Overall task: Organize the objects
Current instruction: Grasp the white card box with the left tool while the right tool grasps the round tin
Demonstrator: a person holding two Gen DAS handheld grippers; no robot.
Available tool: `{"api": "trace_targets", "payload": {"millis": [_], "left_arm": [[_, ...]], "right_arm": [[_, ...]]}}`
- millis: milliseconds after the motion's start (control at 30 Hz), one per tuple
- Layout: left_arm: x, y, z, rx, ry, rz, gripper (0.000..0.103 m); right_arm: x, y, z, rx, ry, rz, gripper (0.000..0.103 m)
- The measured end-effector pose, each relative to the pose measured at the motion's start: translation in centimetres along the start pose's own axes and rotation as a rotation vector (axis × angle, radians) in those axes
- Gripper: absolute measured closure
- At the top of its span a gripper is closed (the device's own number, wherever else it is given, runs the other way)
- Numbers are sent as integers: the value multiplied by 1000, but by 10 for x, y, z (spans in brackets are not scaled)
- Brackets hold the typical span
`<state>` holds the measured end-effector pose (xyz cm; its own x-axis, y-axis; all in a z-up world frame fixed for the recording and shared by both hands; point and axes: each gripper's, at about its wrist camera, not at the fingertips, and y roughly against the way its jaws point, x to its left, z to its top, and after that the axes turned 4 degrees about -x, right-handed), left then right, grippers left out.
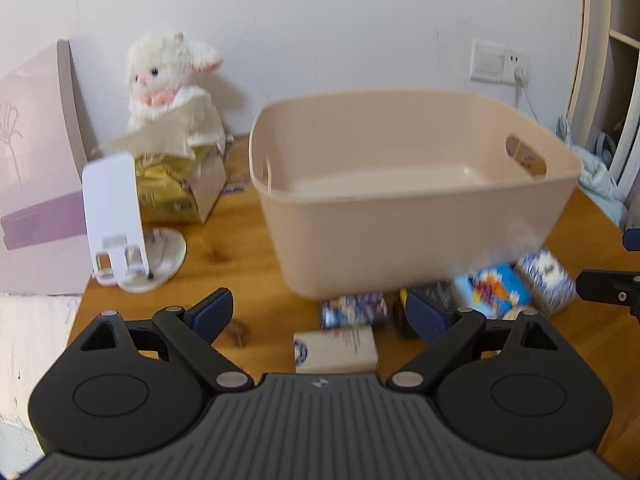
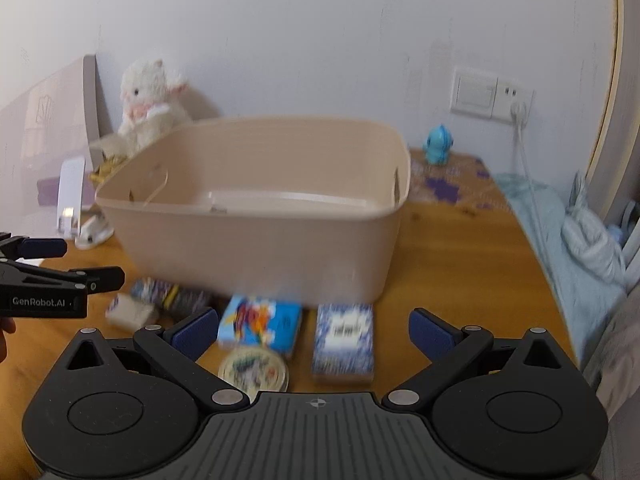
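A beige plastic bin stands empty on the wooden table. Small items lie in a row in front of it: a beige box, a dark blue packet, a light blue cartoon box, a blue-white patterned box and a round tin. My left gripper is open above the beige box and dark packet. My right gripper is open above the cartoon box, the patterned box and the tin. Neither holds anything.
A white plush rabbit sits on a tissue box at the back left, beside a white phone stand. A blue toy figure stands at the back right. A light blue cloth lies past the table's right edge.
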<state>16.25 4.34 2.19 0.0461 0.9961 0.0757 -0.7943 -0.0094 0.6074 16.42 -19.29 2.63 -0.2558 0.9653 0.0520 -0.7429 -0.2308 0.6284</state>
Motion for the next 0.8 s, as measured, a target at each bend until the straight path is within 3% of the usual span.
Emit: {"api": "trace_targets", "payload": {"millis": [567,800], "left_arm": [[5,-31,-54,87,-4,-51,9],[8,-42,-51,65,34,-63,7]], "right_arm": [[15,-39,-58,129,-27,18,0],[37,-50,-59,81,46,-37,0]]}}
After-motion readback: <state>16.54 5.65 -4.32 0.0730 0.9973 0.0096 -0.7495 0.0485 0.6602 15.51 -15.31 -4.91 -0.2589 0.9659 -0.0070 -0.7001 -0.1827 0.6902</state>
